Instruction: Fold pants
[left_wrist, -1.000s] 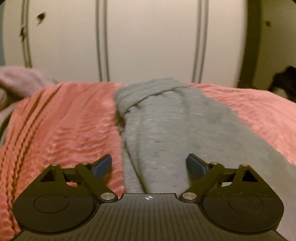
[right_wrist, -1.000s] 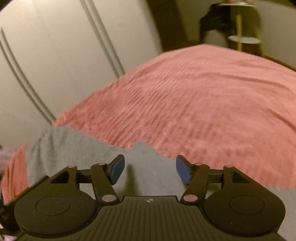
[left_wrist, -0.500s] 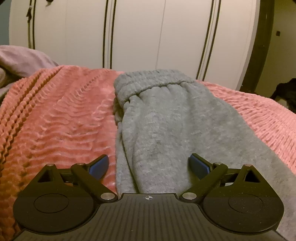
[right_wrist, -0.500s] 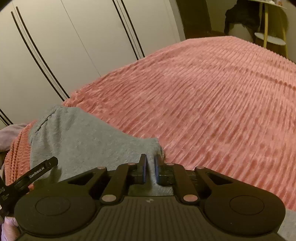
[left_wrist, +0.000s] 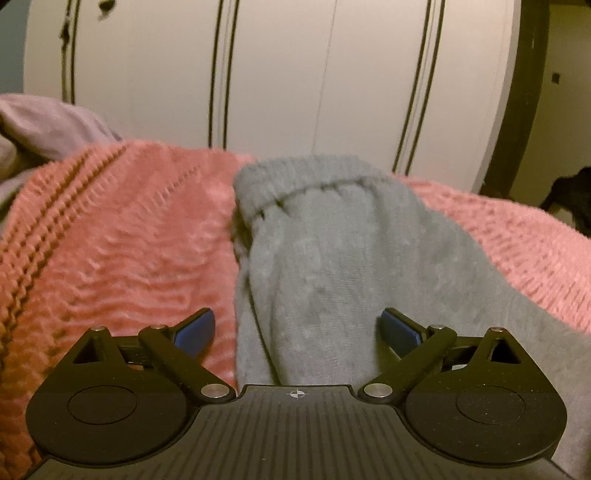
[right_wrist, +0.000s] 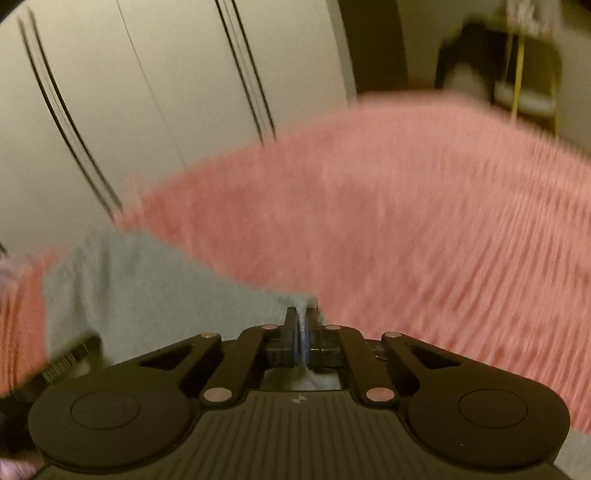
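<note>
Straight ahead of the wide-open, empty left gripper (left_wrist: 297, 330), grey pants (left_wrist: 332, 266) running lengthwise away toward the waistband (left_wrist: 306, 177); right gripper (right_wrist: 303, 334) clamped on their edge.

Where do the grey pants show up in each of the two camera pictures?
Left wrist view: the grey pants fill the centre, waistband at the far end, running back between the fingers of the open left gripper.
Right wrist view: they lie lower left, an edge pinched in the shut right gripper.
Shared landmark: the pink bedspread under them.
</note>
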